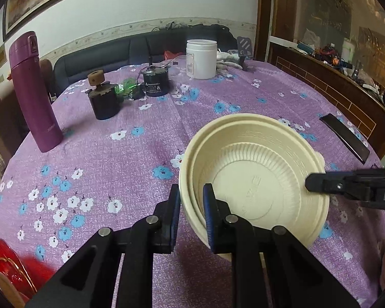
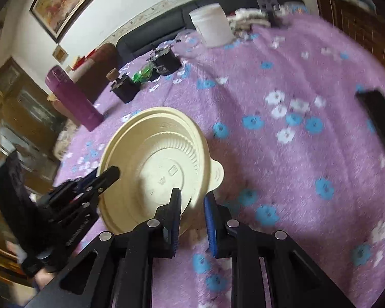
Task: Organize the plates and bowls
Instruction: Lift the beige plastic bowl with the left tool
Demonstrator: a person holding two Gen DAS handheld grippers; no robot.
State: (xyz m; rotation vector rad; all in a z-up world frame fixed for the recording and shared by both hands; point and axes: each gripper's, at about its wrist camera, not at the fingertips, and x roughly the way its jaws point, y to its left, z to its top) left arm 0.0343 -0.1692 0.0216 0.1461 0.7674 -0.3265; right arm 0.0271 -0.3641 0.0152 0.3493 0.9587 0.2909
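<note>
The bowls (image 1: 254, 177) sit nested on the purple cloth (image 1: 115, 159), tipped up a little; the left gripper (image 1: 191, 213) pinches the near rim on its side, one pad inside and one outside; the right gripper (image 2: 192, 215) is closing on the other rim, beside the little tab (image 2: 217, 174); I cannot tell if it squeezes yet; the bowls lie between both grippers, so both are just as near.
</note>
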